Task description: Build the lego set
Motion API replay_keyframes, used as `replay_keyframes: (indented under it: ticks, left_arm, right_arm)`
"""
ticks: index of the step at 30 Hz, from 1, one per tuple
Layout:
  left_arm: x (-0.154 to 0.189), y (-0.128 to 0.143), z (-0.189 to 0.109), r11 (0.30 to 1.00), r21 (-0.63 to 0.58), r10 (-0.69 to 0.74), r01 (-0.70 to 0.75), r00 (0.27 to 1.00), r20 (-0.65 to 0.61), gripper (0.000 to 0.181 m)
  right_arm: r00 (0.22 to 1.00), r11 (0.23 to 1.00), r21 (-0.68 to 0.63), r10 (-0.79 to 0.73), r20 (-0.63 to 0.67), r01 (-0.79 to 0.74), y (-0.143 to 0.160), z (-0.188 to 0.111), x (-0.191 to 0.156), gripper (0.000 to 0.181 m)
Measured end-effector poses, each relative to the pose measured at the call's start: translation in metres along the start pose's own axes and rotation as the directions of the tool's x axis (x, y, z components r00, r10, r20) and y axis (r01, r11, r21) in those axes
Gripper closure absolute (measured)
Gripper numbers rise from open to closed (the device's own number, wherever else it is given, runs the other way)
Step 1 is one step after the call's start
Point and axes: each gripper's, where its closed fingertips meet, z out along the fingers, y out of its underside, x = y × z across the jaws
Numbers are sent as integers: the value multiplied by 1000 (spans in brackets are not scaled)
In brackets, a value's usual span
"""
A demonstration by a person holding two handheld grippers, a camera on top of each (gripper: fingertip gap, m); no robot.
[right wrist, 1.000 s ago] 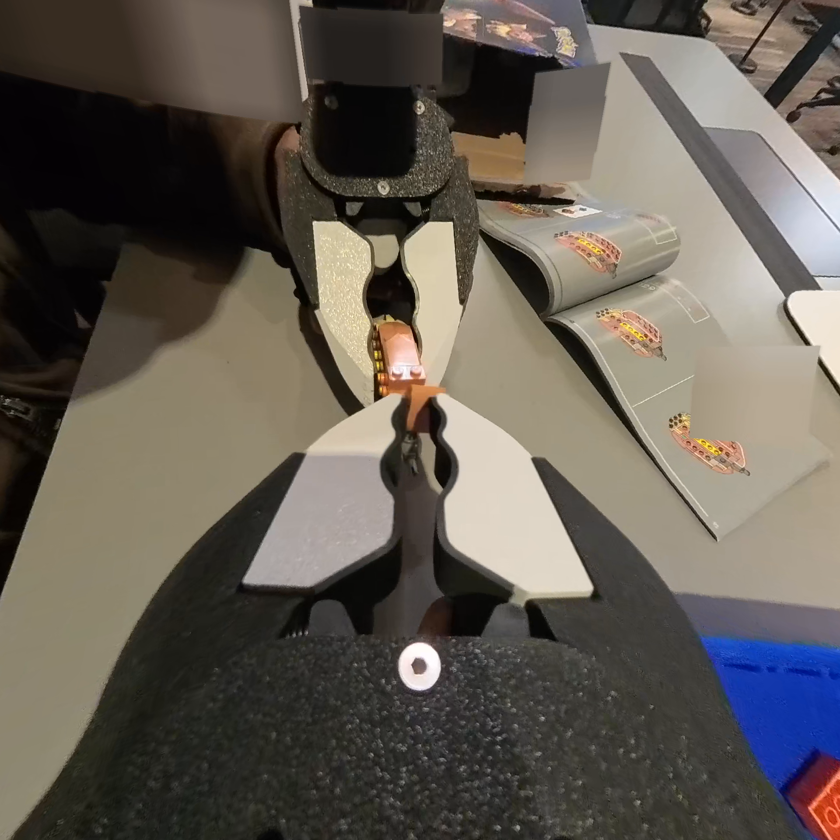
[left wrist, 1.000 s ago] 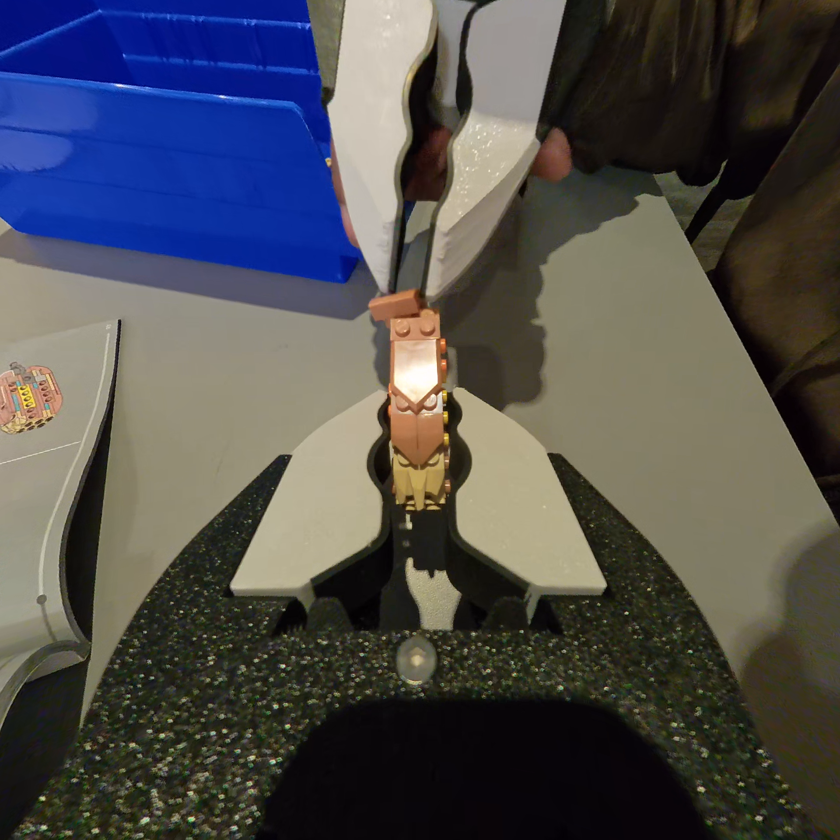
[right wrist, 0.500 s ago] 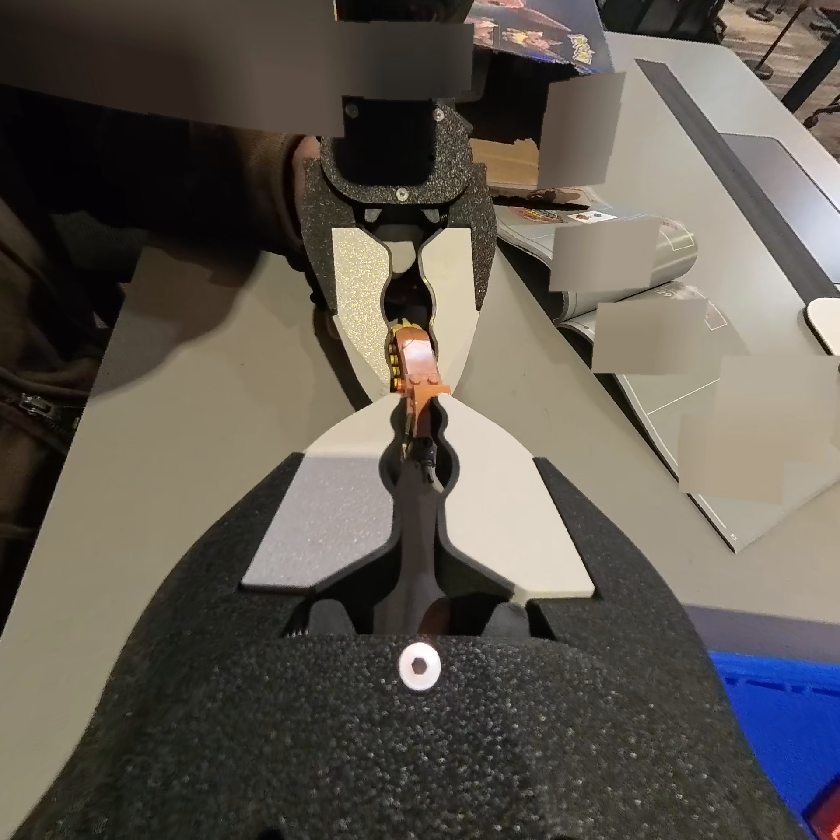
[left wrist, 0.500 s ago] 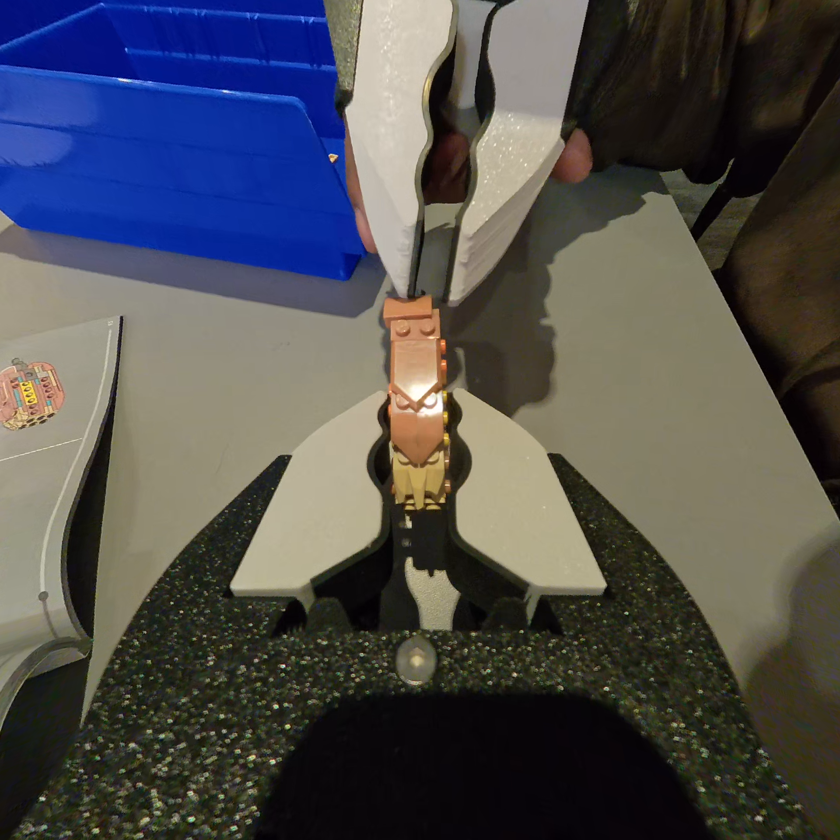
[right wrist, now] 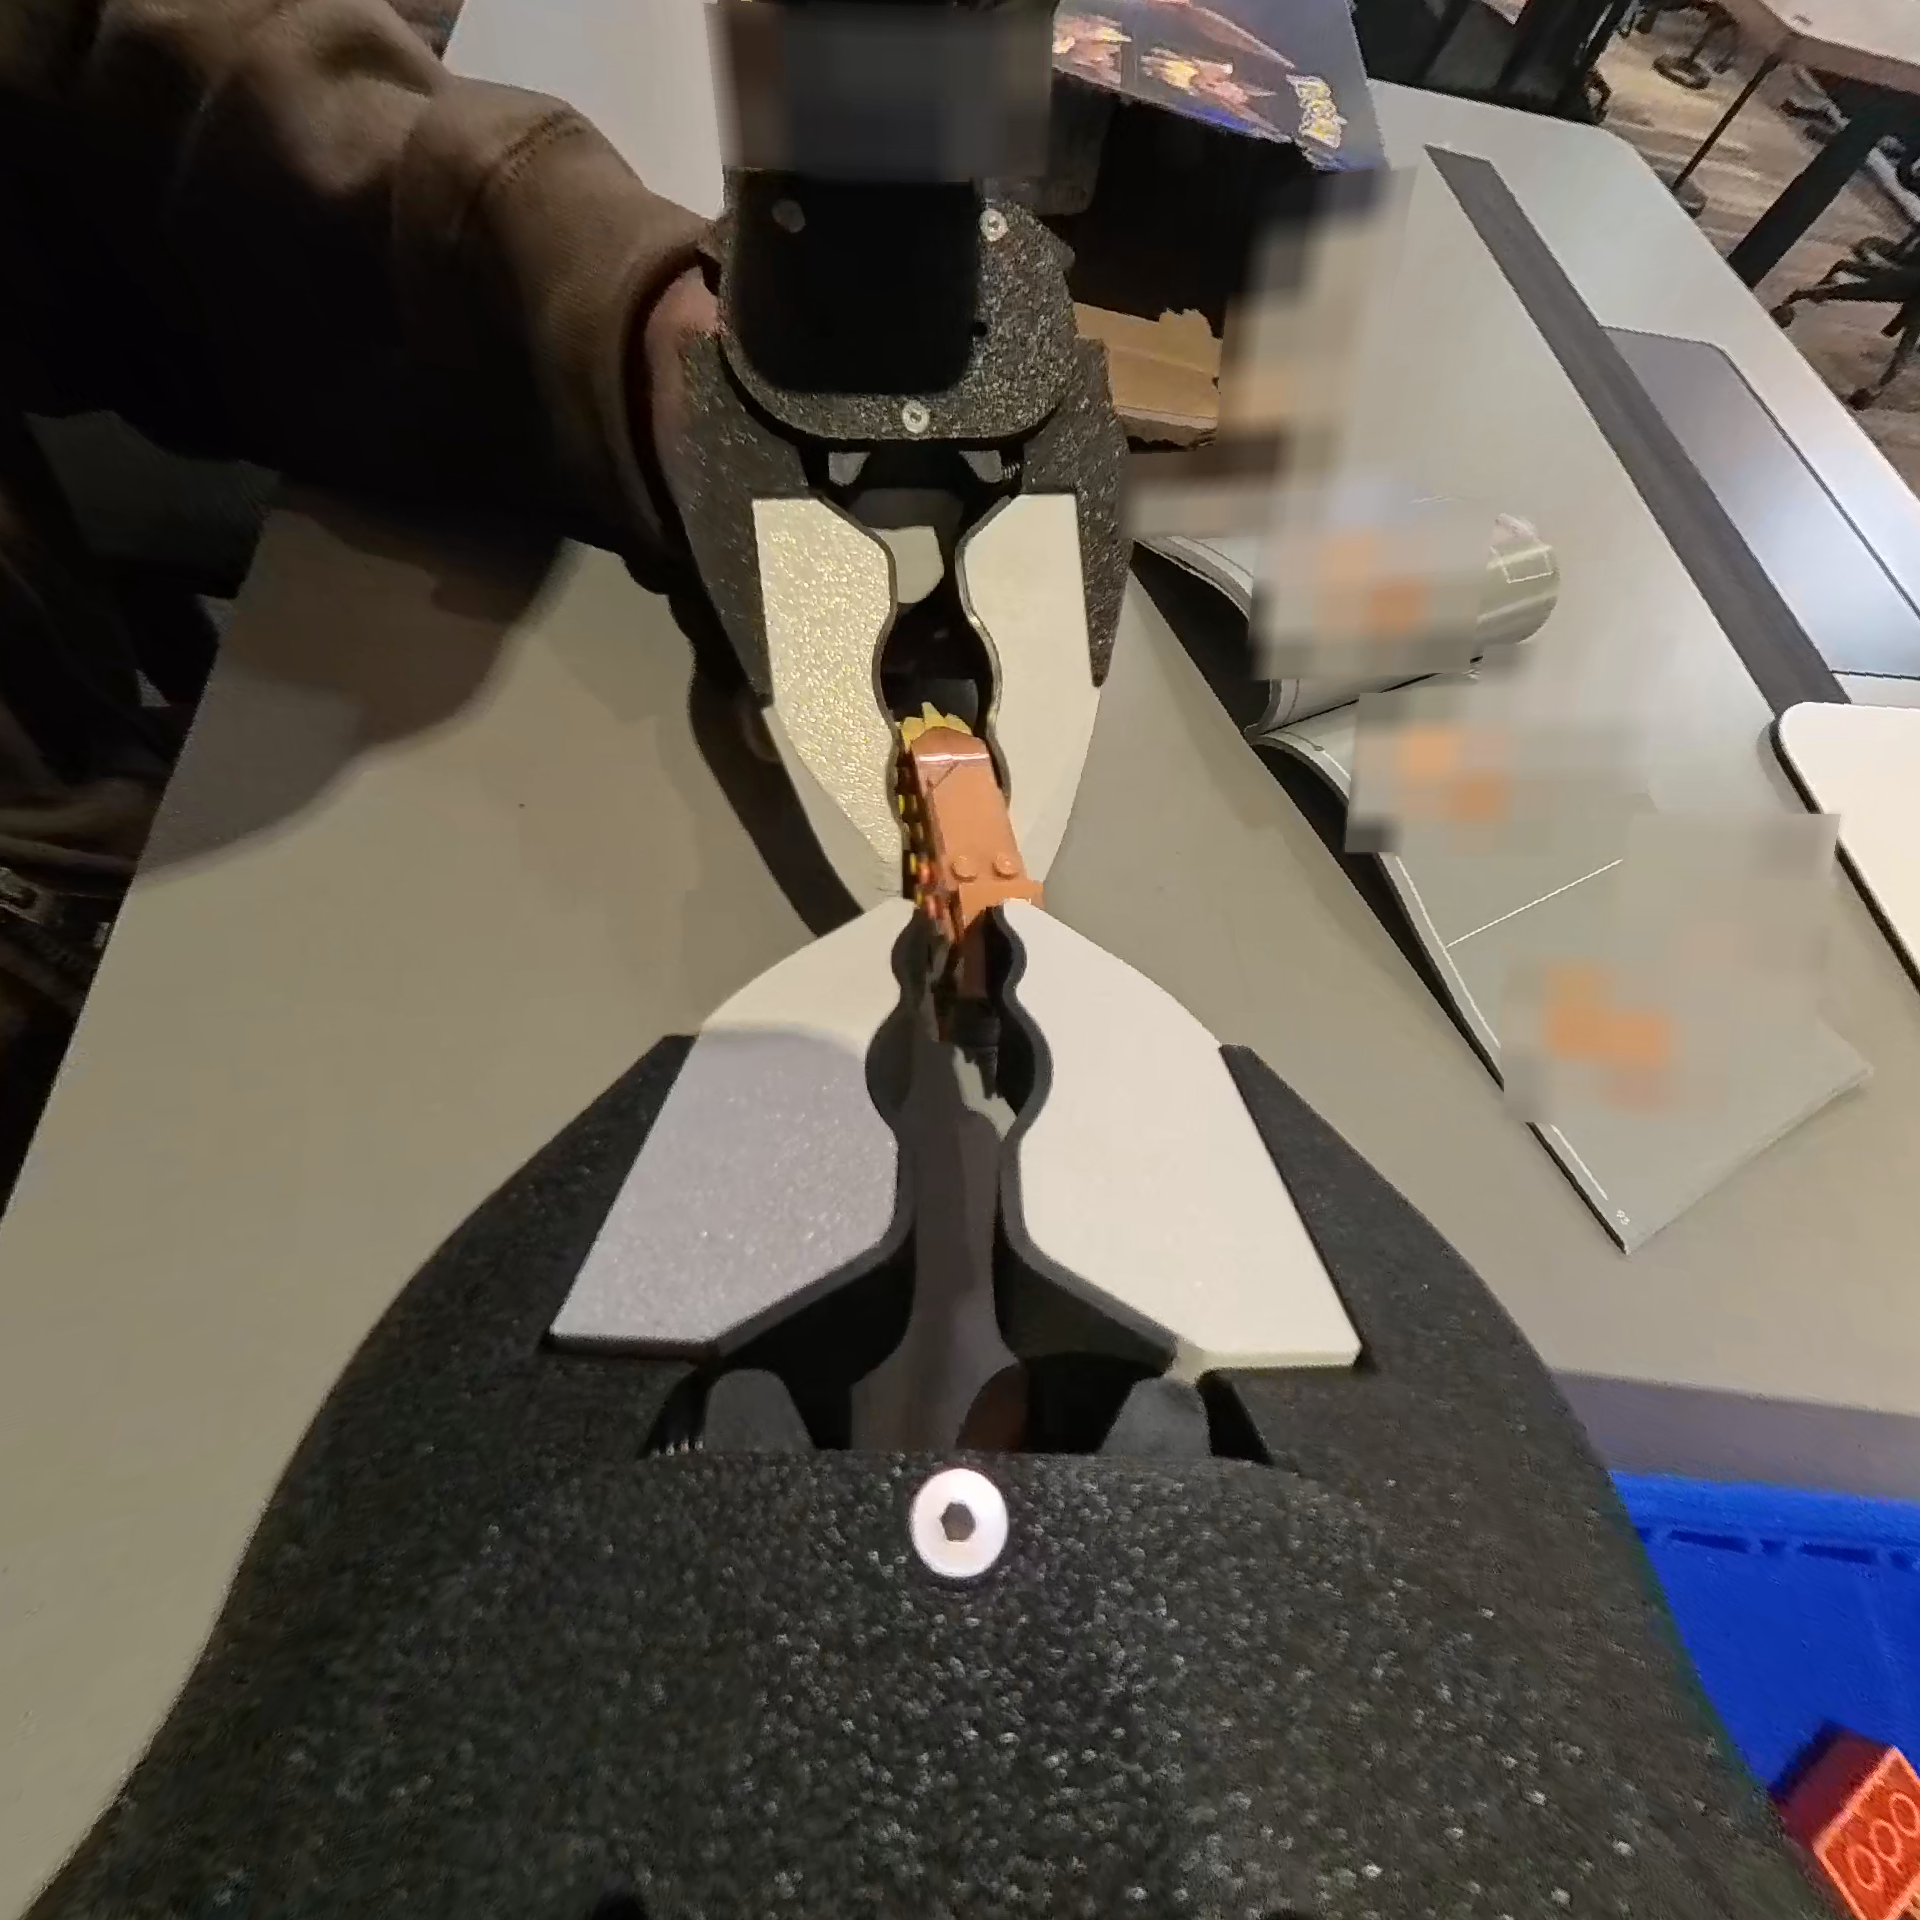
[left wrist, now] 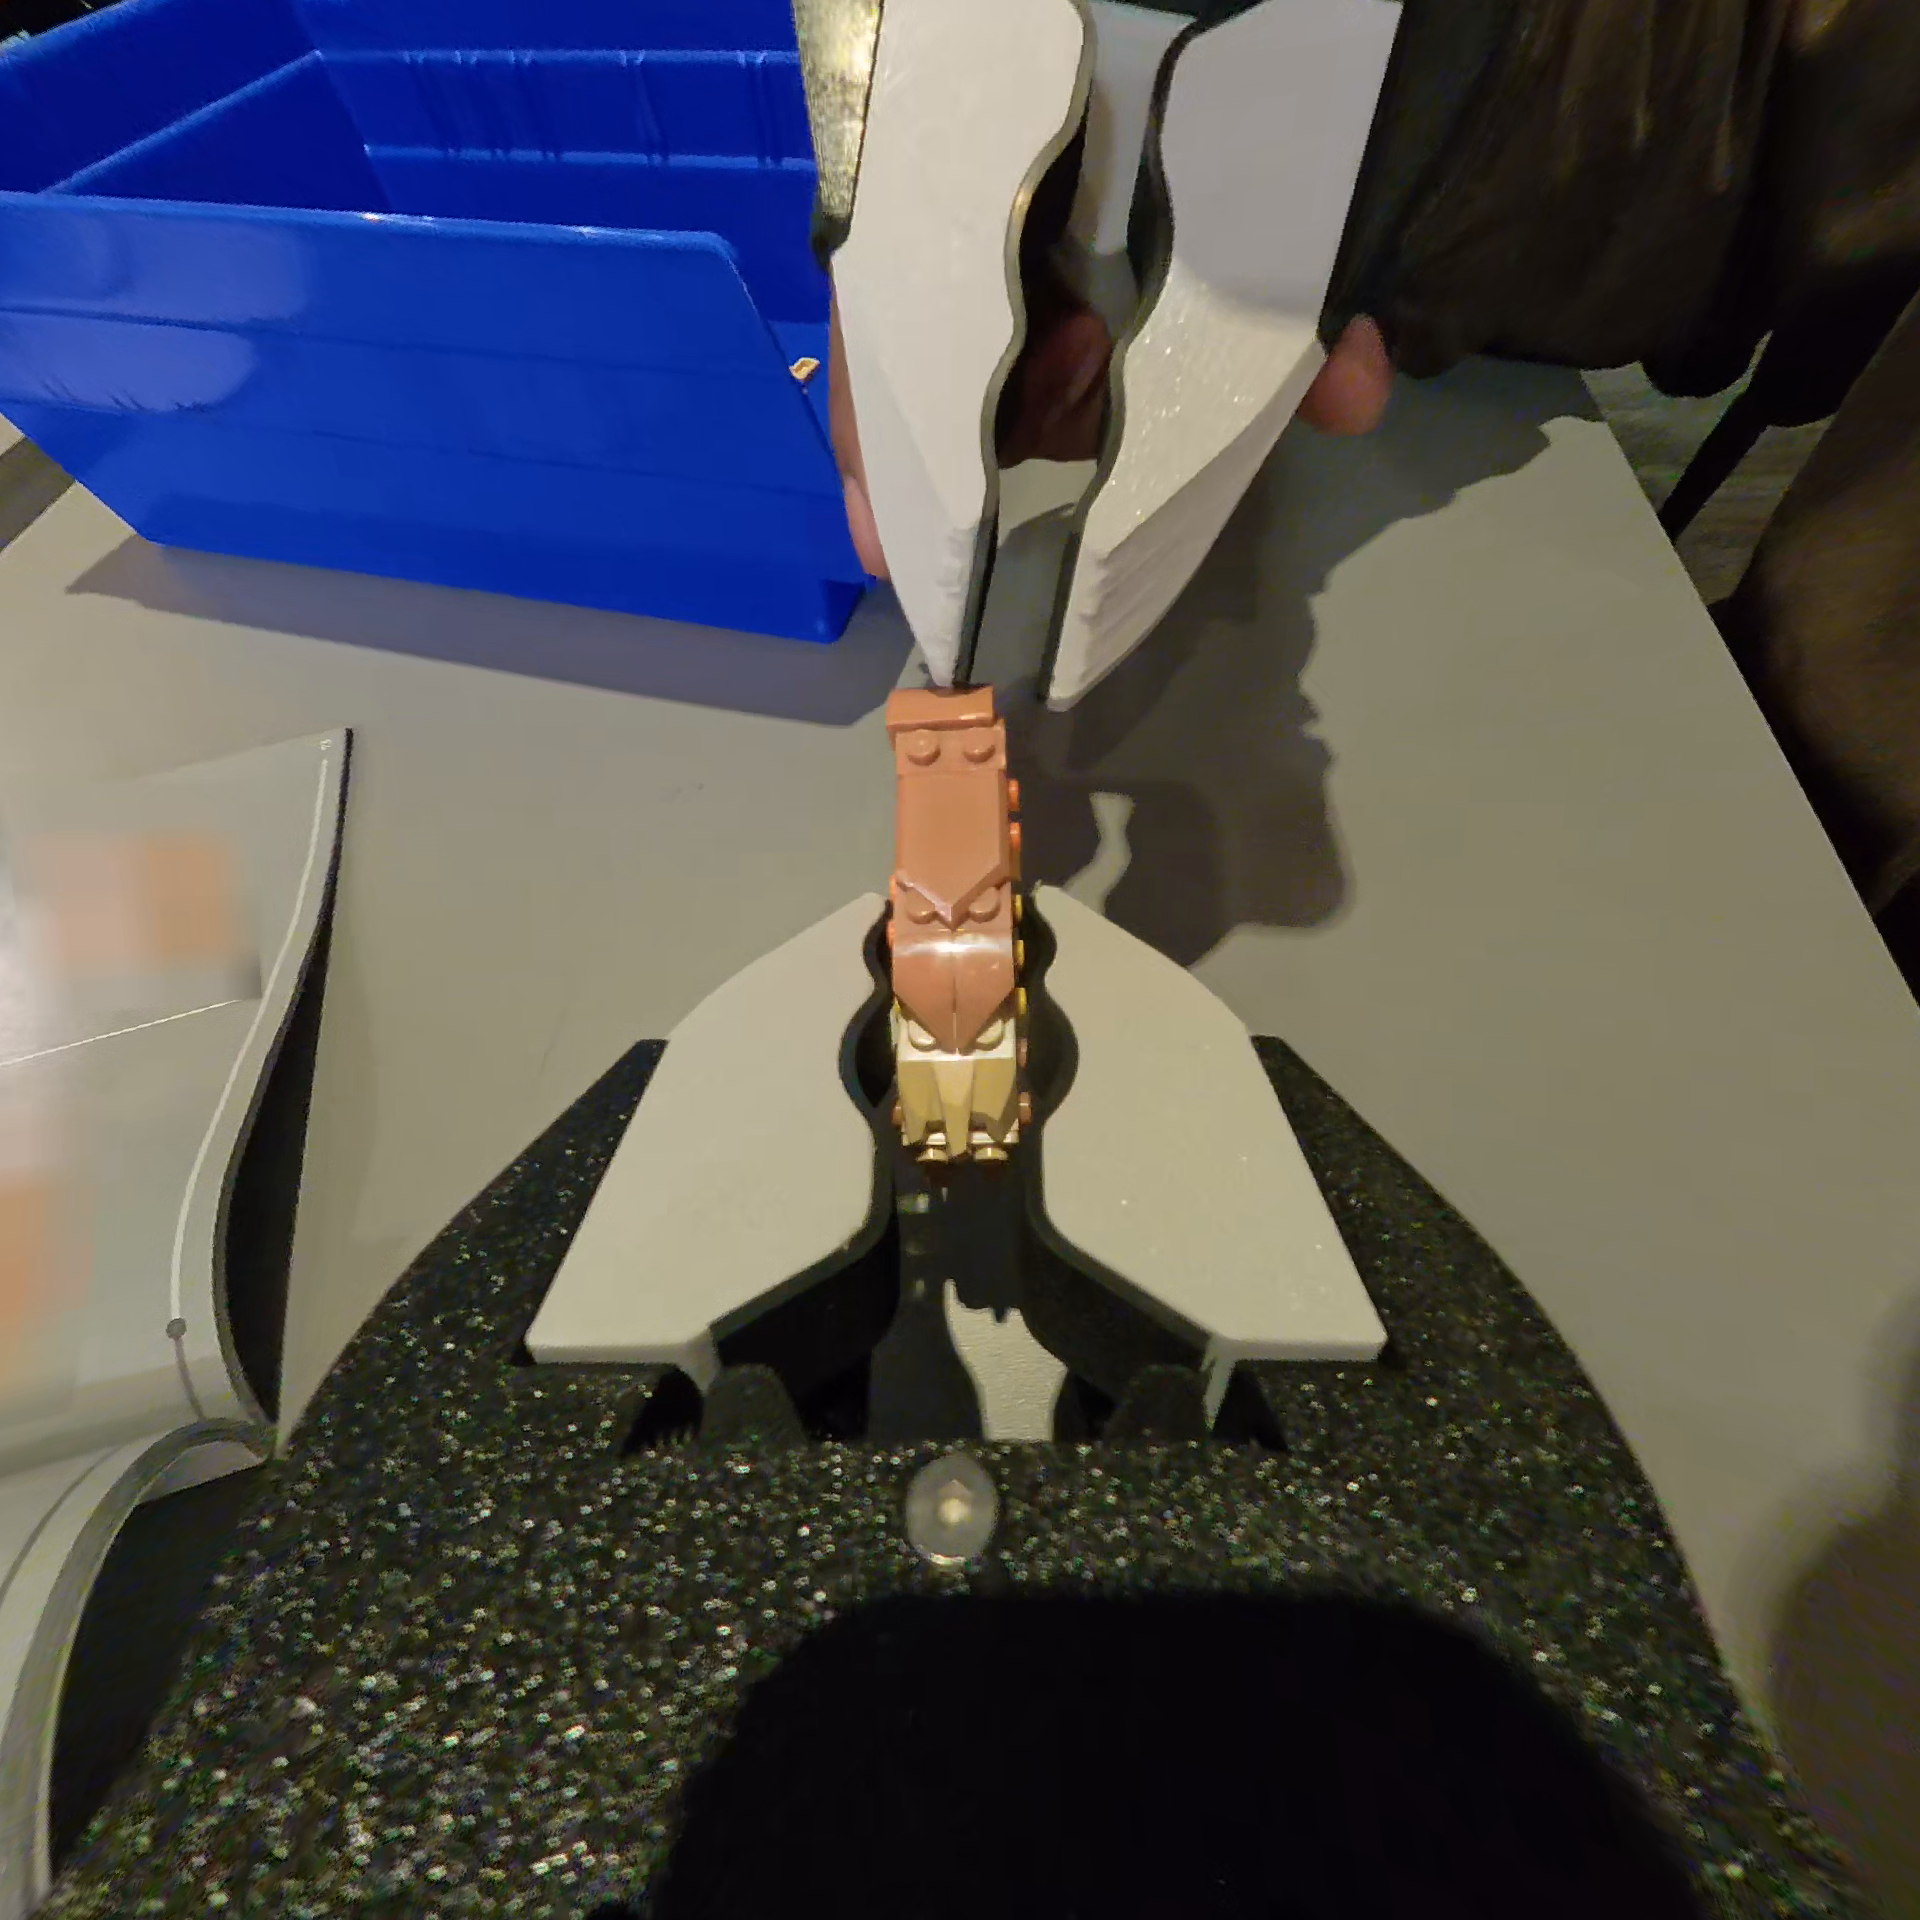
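The left gripper (left wrist: 956, 925) was clamped on the brown lego build (left wrist: 951, 862), its two grey fingers pressed against the sides of the model's near half, with the tan block (left wrist: 951, 1091) at the near end sitting in the gap behind the tips. The build pointed away over the grey table (left wrist: 1351, 935), held clear of it and casting a shadow to its right.

At the far end sat a small brown plate (left wrist: 942, 707), flat across the top of the studs. The right gripper (left wrist: 1003, 686) came in from the far side, fingers parted a little; its left tip touched the plate's far edge while the other tip stood just beside it, to the right. In the right wrist view, whether those tips (right wrist: 961, 920) squeezed anything could not be told.

A blue bin (left wrist: 416, 416) stood far left on the table, and an open instruction booklet (left wrist: 156, 1039) lay at the left edge. A red brick (right wrist: 1860, 1818) showed in the bin's corner, near right in the right wrist view.
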Motion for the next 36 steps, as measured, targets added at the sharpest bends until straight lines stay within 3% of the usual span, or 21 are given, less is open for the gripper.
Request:
replay_keyframes:
  ticks: [20, 36]
  left_arm:
    - [-3, -5, -2, 995, 22, 98, -100, 992, 78, 160]
    - [0, -8, -3, 993, 39, 108, -110, 992, 66, 160]
  right_arm:
    - [1000, 1000, 18, -25, 8, 25, -5, -4, -2, 171]
    - [999, 996, 77, -34, -21, 36, -11, -10, 5, 164]
